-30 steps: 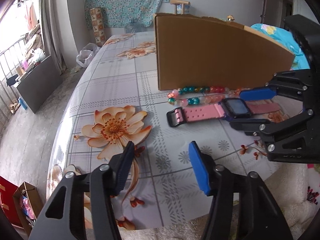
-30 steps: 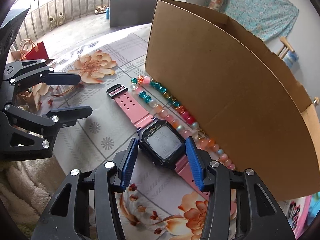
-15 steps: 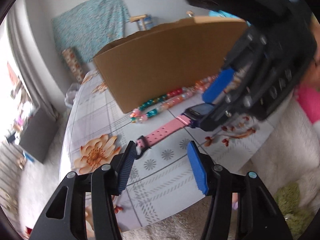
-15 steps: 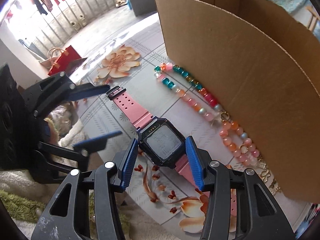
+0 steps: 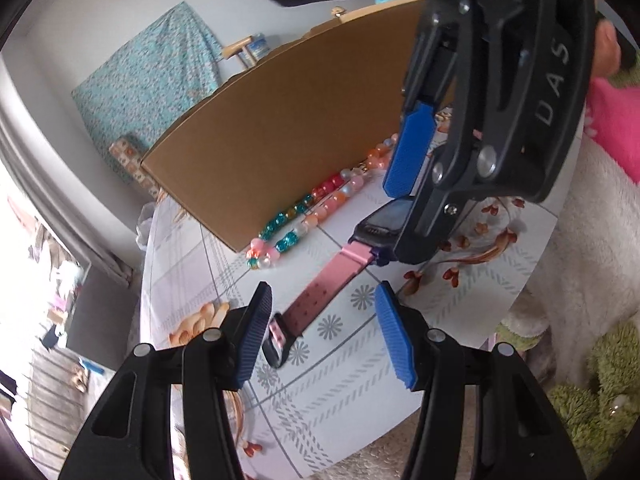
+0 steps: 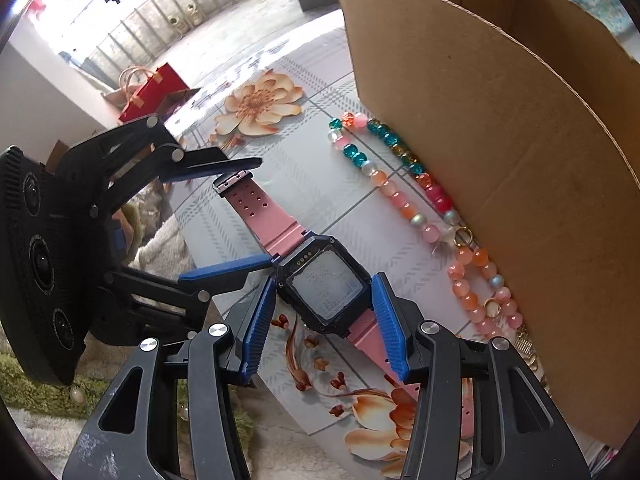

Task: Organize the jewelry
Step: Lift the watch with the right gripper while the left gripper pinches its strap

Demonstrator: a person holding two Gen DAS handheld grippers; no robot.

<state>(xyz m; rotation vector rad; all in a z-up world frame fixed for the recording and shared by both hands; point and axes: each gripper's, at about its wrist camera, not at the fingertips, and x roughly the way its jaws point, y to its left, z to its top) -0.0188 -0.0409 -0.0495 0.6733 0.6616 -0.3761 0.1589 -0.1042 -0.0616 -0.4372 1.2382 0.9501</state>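
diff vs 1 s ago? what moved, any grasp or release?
The left gripper rolled and swung in toward the buckle end of the pink watch; its jaws now straddle the strap tip, not pressing it. The right gripper tilted steeper over the watch face, which sits between its pads as before. No clear grasp or release. Watch, bead necklace and cardboard box stayed put.

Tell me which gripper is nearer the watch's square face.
Right. The right gripper straddles the watch face, one blue pad at each side of its case. The left gripper sits at the far end of the pink strap, around the buckle, away from the face.
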